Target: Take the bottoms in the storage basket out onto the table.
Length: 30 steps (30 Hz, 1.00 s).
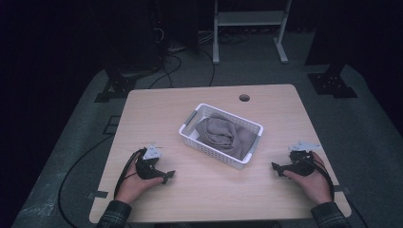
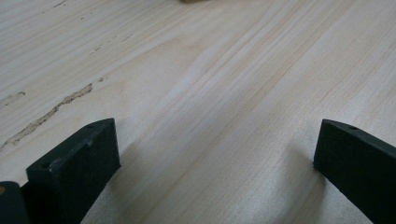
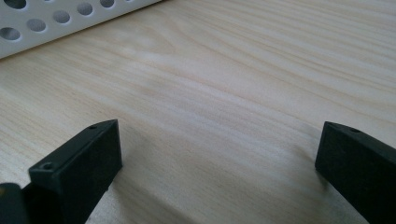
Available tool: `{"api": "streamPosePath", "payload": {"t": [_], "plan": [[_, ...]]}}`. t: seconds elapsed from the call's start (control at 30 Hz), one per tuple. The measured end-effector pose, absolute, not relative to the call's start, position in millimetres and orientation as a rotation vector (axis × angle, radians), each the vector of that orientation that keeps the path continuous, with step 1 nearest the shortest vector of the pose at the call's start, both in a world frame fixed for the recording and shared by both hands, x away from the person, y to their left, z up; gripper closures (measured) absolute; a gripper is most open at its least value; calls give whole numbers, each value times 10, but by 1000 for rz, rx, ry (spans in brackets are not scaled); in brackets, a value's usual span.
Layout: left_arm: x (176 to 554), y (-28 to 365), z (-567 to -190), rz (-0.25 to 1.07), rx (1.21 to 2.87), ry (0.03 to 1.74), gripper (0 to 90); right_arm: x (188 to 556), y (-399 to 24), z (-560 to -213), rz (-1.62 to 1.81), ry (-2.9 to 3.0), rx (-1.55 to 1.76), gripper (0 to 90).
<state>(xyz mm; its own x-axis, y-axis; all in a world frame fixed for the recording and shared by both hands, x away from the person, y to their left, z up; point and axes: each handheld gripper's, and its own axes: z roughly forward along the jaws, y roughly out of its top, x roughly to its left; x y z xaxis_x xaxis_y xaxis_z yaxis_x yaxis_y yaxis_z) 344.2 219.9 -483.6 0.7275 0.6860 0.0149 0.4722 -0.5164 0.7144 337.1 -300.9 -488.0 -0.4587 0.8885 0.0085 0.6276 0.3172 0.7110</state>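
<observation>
Crumpled grey cloth (image 1: 223, 133) inside white perforated basket (image 1: 190, 124), mid-table.

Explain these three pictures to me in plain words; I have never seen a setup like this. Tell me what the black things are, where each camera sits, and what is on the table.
No machine works here: a person sits at a wooden table and holds a hand tool with two black jaws in each hand, the left gripper and the right gripper.

The high view looks down from above the person. Each of the other two pictures comes from a small camera riding on one gripper, looking along its own jaws.

In the middle of the table stands a white basket with a grey cloth bundled inside. Both grippers rest low on the bare wood, jaws wide apart, holding nothing. The right gripper view catches the basket's perforated wall.
</observation>
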Motion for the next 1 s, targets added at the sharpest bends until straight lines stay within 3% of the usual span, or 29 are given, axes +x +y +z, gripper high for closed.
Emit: {"api": "streamPosePath", "payload": {"t": [0.07, 0.1, 0.2, 0.23, 0.37, 0.4, 0.53, 1.0], "plan": [[3444, 2200, -4836, 386, 2214, 870, 0, 3369, -3010, -4880, 928, 2206, 1346, 0], [3446, 2199, -4836, 386, 2214, 869, 0, 3356, -3023, -4871, 940, 2214, 1329, 57], [3450, 2199, -4835, 387, 2215, 870, 0, 3348, -3029, -4861, 943, 2219, 1322, 84], [3450, 2197, -4835, 387, 2215, 871, 0, 3343, -3040, -4842, 946, 2228, 1312, 147], [3450, 2198, -4836, 387, 2215, 871, 0, 3350, -3050, -4820, 943, 2242, 1312, 216], [3452, 2197, -4835, 386, 2215, 871, 0, 3355, -3067, -4797, 936, 2256, 1308, 272], [3457, 2194, -4838, 387, 2212, 870, 0, 3367, -3093, -4785, 946, 2267, 1308, 305], [3457, 2194, -4838, 387, 2212, 870, 0, 3430, -3129, -4628, 1011, 2306, 1246, 284]]}}
